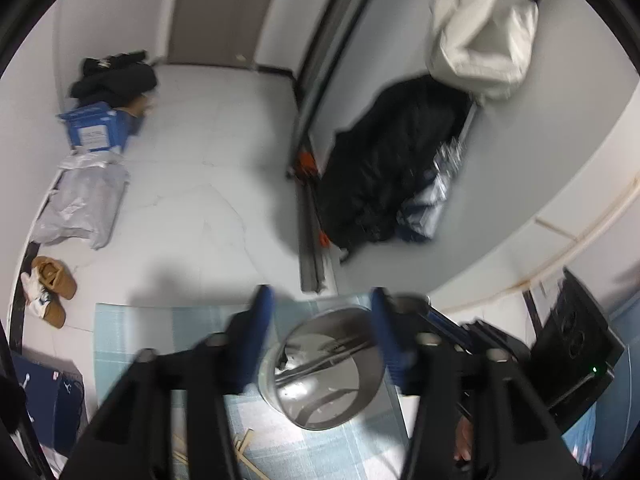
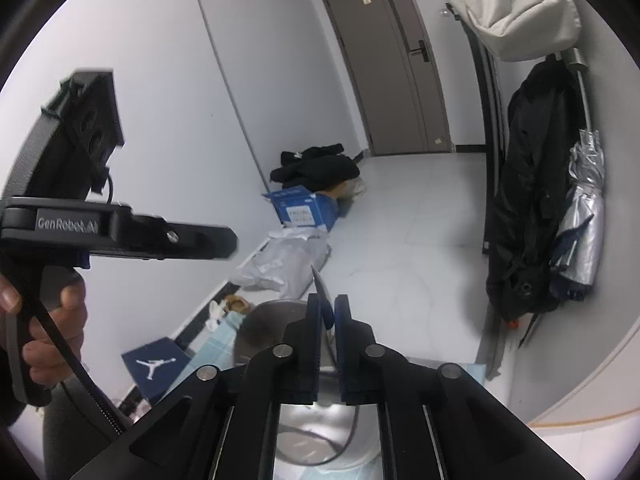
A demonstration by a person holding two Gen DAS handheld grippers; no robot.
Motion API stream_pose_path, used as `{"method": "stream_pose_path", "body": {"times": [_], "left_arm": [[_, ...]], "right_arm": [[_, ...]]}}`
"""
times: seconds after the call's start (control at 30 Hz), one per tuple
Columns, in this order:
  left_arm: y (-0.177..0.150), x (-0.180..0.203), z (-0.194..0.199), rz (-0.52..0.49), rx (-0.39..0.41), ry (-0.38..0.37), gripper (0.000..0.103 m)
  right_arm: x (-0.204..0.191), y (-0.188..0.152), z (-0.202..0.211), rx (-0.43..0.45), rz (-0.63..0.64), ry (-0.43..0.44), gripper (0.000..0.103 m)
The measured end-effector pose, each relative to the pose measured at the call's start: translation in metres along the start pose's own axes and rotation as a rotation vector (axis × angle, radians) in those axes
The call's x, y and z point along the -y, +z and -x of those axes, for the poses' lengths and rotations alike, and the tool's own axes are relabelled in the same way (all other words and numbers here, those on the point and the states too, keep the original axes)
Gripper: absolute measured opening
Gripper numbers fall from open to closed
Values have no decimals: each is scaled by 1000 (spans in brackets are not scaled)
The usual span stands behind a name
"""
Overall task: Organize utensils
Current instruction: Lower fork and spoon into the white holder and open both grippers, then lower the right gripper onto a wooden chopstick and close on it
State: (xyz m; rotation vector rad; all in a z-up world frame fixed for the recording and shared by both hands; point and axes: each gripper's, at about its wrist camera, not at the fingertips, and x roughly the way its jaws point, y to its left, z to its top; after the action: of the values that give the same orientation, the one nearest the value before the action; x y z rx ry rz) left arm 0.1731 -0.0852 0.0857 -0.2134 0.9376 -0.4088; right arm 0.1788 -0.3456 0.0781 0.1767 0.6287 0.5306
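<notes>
The right gripper point(image 2: 327, 308) pinches a thin utensil point(image 2: 320, 280) above the steel container point(image 2: 264, 328).
</notes>
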Motion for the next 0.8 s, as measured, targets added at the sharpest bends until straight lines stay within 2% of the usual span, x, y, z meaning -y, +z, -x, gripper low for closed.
{"method": "stream_pose_path", "body": {"times": [0.07, 0.1, 0.13, 0.33, 0.43, 0.57, 0.73, 0.8], "left_arm": [[-3, -2, 9, 4, 36, 25, 67], [-5, -3, 15, 10, 50, 36, 70], [-8, -6, 18, 18, 58, 46, 71], [-28, -18, 36, 72, 95, 114, 74], [-38, -24, 44, 90, 126, 152, 76], [-53, -28, 61, 94, 190, 200, 82], [-74, -27, 81, 86, 285, 262, 89], [-81, -28, 86, 80, 308, 273, 91]], "right_arm": [[-2, -1, 9, 18, -4, 0, 26], [-3, -1, 13, 26, -6, 0, 38], [-5, -1, 16, 33, -6, 0, 41], [-13, -4, 29, 41, -40, -28, 43], [-23, -11, 41, 64, -51, -41, 52], [-42, -17, 54, 81, -29, -43, 56], [-68, -25, 73, 128, -8, -36, 71], [-76, -29, 76, 140, -4, -32, 72]]}}
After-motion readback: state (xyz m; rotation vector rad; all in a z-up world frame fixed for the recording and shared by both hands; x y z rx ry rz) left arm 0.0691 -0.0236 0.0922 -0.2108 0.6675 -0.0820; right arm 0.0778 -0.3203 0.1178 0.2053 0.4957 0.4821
